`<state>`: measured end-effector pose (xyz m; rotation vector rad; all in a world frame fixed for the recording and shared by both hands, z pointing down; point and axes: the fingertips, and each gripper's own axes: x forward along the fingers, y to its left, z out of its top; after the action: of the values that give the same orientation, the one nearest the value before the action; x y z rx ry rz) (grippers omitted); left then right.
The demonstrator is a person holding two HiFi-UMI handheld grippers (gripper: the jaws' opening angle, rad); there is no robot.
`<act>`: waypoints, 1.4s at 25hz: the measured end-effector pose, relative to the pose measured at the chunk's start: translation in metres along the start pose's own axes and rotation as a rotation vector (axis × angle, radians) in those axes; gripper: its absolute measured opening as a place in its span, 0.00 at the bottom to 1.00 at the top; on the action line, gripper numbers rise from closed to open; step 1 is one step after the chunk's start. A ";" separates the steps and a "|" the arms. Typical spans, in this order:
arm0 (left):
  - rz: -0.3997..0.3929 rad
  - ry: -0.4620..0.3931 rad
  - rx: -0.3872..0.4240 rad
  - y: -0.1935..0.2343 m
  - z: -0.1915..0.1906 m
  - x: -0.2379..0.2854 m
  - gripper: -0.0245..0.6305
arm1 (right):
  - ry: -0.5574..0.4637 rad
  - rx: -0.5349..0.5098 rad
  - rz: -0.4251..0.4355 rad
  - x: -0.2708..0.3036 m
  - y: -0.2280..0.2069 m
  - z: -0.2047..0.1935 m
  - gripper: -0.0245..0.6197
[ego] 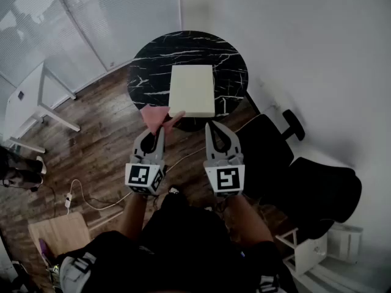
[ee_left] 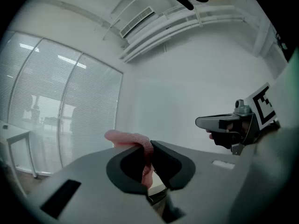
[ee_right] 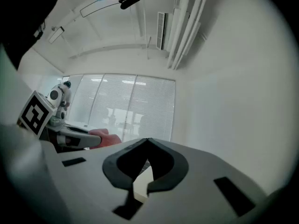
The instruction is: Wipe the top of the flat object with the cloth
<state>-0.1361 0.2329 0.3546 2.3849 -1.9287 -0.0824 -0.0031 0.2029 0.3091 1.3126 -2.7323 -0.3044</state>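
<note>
- The left gripper (ego: 164,127) is clenched on the pink cloth (ego: 154,116). In the left gripper view its jaws pinch a fold of the cloth (ee_left: 127,137), which bulges out above the tips.
- The right gripper (ego: 209,126) has its jaws closed tip to tip with nothing between them. In the right gripper view only a pale strip of the flat object (ee_right: 142,183) shows through the gap behind the tips.
- In the head view the cream flat object (ego: 192,90) lies on the round black marble table (ego: 153,72), at 12 o'clock from both grippers and just beyond their tips.
- The cloth sits at about 7 o'clock of the flat object, at its near-left corner. One point of the cloth reaches that corner, and the rest hangs over the table edge.
- The right gripper's tips are near the 6 o'clock edge of the flat object, beside the left gripper.
- Count: one cloth, one flat object, one table, two grippers.
</note>
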 end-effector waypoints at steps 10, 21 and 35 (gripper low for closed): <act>-0.076 0.061 0.009 0.070 -0.003 0.010 0.07 | 0.052 -0.024 -0.011 0.050 0.042 -0.006 0.03; -0.085 0.107 -0.032 0.108 -0.024 0.030 0.07 | 0.112 0.024 -0.057 0.079 0.028 -0.028 0.03; -0.081 0.176 -0.053 0.141 -0.021 0.161 0.07 | 0.110 0.014 0.013 0.188 -0.048 -0.052 0.03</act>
<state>-0.2375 0.0464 0.3890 2.3487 -1.7313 0.0685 -0.0752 0.0197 0.3492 1.2744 -2.6554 -0.2054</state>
